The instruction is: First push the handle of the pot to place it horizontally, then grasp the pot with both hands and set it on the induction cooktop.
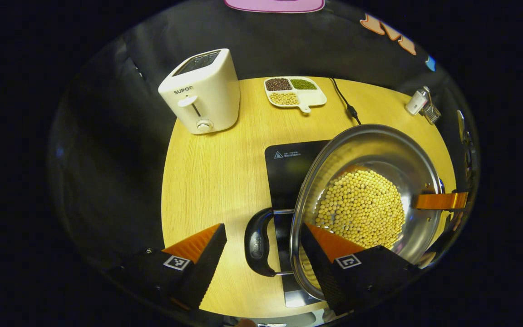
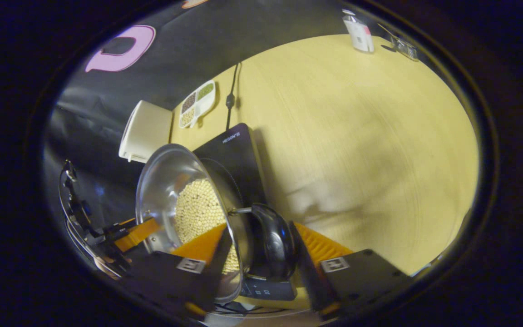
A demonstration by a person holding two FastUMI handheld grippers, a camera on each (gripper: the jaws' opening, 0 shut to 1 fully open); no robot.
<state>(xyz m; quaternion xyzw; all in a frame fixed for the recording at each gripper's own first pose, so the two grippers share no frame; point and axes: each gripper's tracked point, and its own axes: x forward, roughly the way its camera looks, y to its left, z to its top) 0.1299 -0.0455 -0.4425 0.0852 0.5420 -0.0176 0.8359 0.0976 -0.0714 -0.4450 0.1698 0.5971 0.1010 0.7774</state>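
A steel pot (image 1: 370, 150) holding soybeans (image 1: 361, 209) rests over the front part of the black induction cooktop (image 1: 288, 168). Its two black handles lie sideways, one towards each gripper. My left gripper (image 1: 263, 227) is open and straddles the near handle (image 1: 256, 243): one finger is inside the rim, the other stands clear of the handle with a gap. In the right gripper view, my right gripper (image 2: 258, 225) clasps the pot (image 2: 166, 177) at the opposite handle (image 2: 275, 240), one finger on the inner wall and one against the handle. The cooktop (image 2: 234, 150) runs back beneath it.
On the round wooden table (image 1: 207, 172), a white toaster (image 1: 202, 91) stands at the back left. A divided dish of beans (image 1: 294, 92) and the cooktop's cable (image 1: 345, 102) lie behind the cooktop. A small white bottle (image 1: 416, 101) sits at the far right edge.
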